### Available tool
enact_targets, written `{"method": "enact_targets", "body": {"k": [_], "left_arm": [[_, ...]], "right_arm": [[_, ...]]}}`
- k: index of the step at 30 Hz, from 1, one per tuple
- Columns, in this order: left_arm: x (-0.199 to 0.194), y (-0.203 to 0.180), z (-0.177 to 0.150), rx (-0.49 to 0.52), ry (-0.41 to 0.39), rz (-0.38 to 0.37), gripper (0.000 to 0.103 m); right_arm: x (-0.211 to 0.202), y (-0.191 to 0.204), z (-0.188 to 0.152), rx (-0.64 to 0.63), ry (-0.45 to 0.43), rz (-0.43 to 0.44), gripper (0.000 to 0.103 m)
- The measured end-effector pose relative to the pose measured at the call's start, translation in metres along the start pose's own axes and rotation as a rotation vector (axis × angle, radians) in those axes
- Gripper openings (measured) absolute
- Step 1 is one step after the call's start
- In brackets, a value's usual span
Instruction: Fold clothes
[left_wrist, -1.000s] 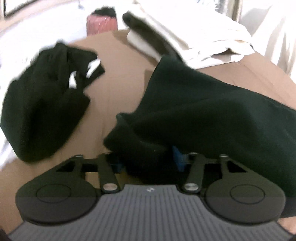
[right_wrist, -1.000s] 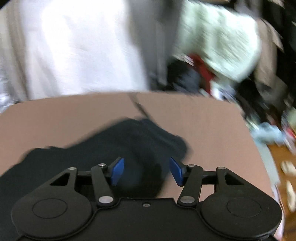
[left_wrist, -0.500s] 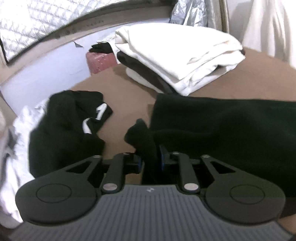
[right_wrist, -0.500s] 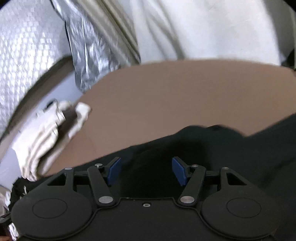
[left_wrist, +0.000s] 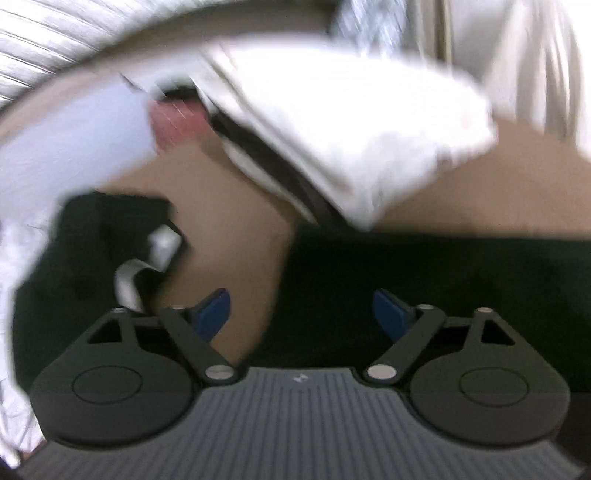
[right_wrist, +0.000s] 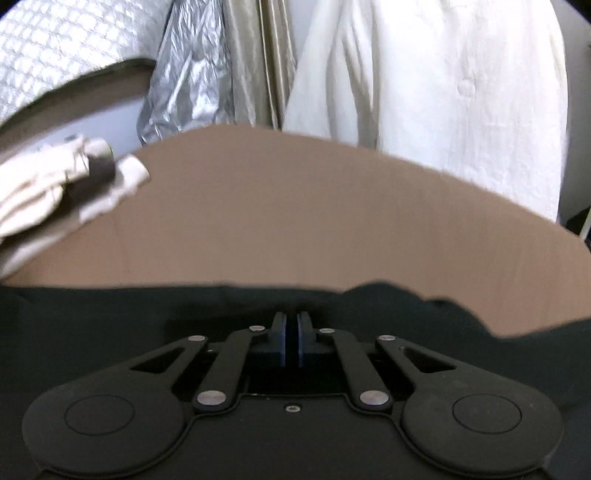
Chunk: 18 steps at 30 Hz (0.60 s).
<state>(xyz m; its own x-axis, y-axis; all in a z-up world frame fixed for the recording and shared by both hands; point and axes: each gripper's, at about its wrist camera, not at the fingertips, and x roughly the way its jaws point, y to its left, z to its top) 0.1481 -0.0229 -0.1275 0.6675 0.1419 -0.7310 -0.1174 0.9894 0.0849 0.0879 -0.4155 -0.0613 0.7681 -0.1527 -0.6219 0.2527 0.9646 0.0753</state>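
Observation:
A black garment (left_wrist: 424, 273) lies spread on the brown table (left_wrist: 229, 206). In the blurred left wrist view my left gripper (left_wrist: 301, 312) is open and empty, over the garment's left edge. In the right wrist view the same black garment (right_wrist: 147, 310) fills the lower part. My right gripper (right_wrist: 291, 334) has its blue pads pressed together low over the garment's far edge; I cannot see cloth between them.
A stack of folded white and dark clothes (left_wrist: 351, 129) sits at the back of the table, also at left in the right wrist view (right_wrist: 55, 192). A crumpled black garment with white marks (left_wrist: 92, 258) lies at left. A pink object (left_wrist: 177, 122) stands behind. White hanging cloth (right_wrist: 443, 92) lies beyond the table.
My left gripper has opened and let go of the black garment's edge. My right gripper has shut from open, low over the garment's far edge.

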Motion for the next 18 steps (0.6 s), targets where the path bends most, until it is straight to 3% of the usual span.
{"method": "enact_targets", "body": {"k": [1, 2, 3, 4, 6, 9, 11, 13, 15, 16, 17, 18], "left_arm": [[0.018, -0.003, 0.003, 0.023, 0.071, -0.015, 0.077], [0.032, -0.007, 0.006, 0.046, 0.118, -0.023, 0.050], [0.032, -0.011, 0.008, 0.065, 0.087, -0.005, 0.037], [0.031, -0.015, 0.011, 0.082, 0.057, 0.017, 0.002], [0.019, -0.023, 0.018, 0.102, -0.014, 0.082, 0.001], [-0.013, -0.031, 0.030, 0.108, -0.212, 0.163, 0.001], [-0.019, -0.029, 0.041, 0.047, -0.284, 0.196, 0.001], [-0.006, -0.026, 0.048, -0.010, -0.272, 0.242, 0.000], [0.020, -0.033, 0.048, 0.058, -0.202, 0.364, 0.004], [0.027, -0.034, 0.043, 0.062, -0.158, 0.361, 0.005], [0.033, -0.034, 0.039, 0.067, -0.114, 0.359, 0.007], [0.040, -0.035, 0.034, 0.071, -0.069, 0.357, 0.007]], "right_arm": [[0.001, -0.002, 0.001, -0.006, -0.008, 0.006, 0.005], [0.002, -0.003, 0.002, -0.013, -0.017, 0.012, 0.004], [0.004, -0.006, 0.001, -0.006, -0.022, 0.021, 0.004], [0.006, -0.008, 0.000, 0.014, -0.030, 0.034, 0.004], [-0.004, -0.014, 0.002, 0.040, -0.092, 0.058, 0.004], [-0.026, -0.017, 0.014, 0.036, -0.243, 0.081, 0.000], [-0.037, -0.013, 0.028, 0.023, -0.375, 0.024, 0.000], [-0.034, -0.016, 0.039, 0.039, -0.381, 0.047, 0.000], [-0.027, -0.025, 0.041, 0.113, -0.282, 0.060, 0.006], [-0.031, -0.031, 0.034, 0.152, -0.255, 0.053, 0.011], [-0.035, -0.037, 0.026, 0.191, -0.229, 0.046, 0.030], [-0.039, -0.043, 0.017, 0.224, -0.196, 0.050, 0.040]]}}
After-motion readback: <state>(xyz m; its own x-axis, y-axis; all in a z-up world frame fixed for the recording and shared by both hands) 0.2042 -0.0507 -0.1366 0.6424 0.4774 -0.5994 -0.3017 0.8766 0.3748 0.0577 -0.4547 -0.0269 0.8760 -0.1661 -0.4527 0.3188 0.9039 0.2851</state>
